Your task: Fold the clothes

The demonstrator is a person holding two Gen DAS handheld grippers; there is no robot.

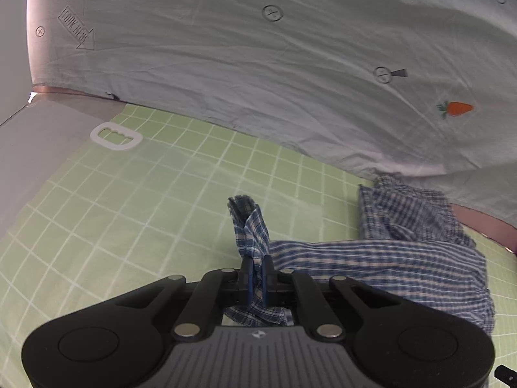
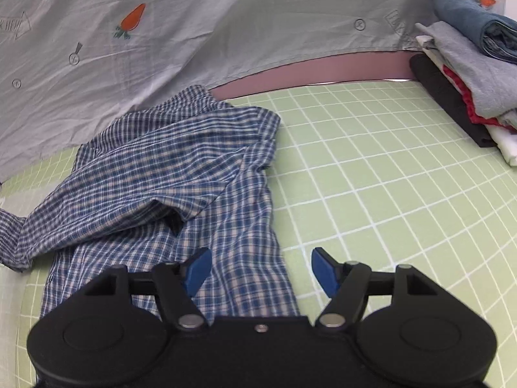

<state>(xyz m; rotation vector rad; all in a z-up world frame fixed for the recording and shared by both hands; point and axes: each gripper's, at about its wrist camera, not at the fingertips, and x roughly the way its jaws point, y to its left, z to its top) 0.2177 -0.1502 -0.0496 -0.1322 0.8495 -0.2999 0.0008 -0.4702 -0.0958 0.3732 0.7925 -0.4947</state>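
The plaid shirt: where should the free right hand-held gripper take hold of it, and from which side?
Probably the shirt's near right edge, which lies flat on the green mat between the open right hand-held gripper's fingers. Come in low from the mat side. The left hand-held gripper already pinches a bunched part.

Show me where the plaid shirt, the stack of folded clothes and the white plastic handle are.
plaid shirt (image 2: 168, 148): right wrist view, on its spread body.
stack of folded clothes (image 2: 468, 74): right wrist view, on the grey piece.
white plastic handle (image 1: 116, 136): left wrist view, on its frame.
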